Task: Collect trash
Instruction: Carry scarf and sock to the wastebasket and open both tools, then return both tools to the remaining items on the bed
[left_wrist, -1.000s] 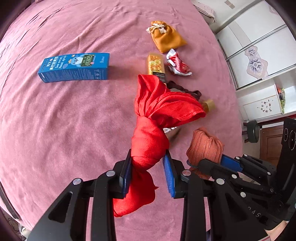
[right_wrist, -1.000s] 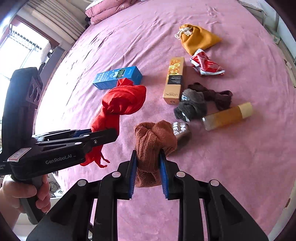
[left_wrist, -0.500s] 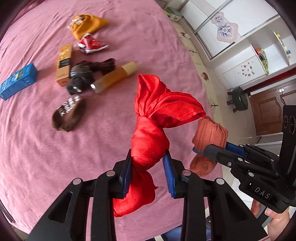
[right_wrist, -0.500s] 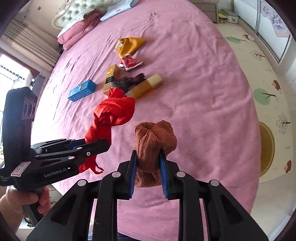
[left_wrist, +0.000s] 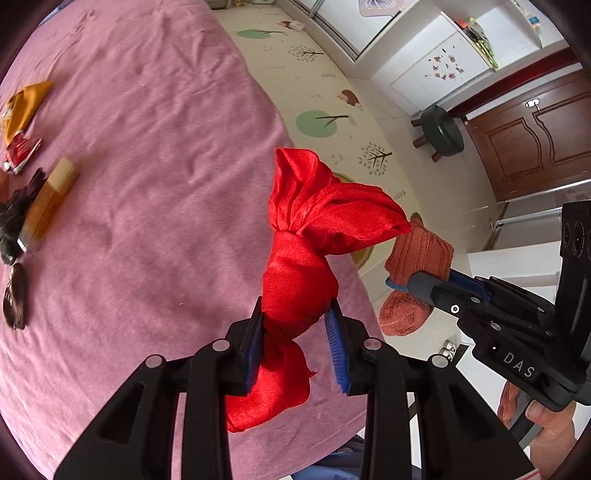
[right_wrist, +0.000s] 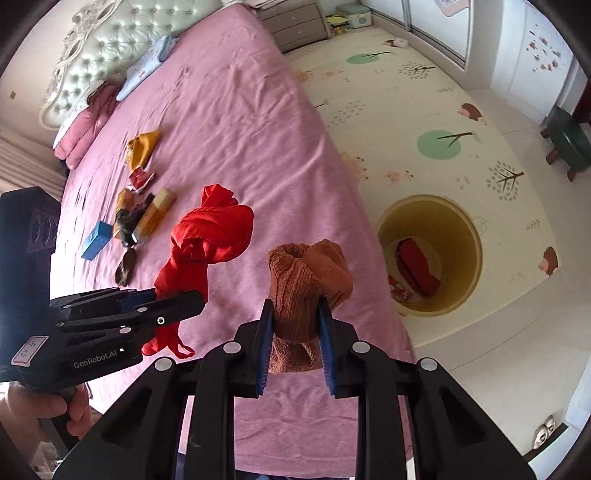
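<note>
On the pink bed (right_wrist: 229, 110), well left of the yellow bin (right_wrist: 461, 236) on the floor, several items remain: a blue box (right_wrist: 96, 240), an orange carton (right_wrist: 155, 212), a mustard pouch (right_wrist: 142, 147). Nearer the bin, the left gripper (left_wrist: 297, 336) clamps a knotted red cloth (left_wrist: 306, 254); the right gripper (right_wrist: 295, 332) clamps a rust-brown knitted bundle (right_wrist: 306, 280). Both hang over the bed's edge, not yet over the bin, which already holds something red. Judged roughly partway done.
</note>
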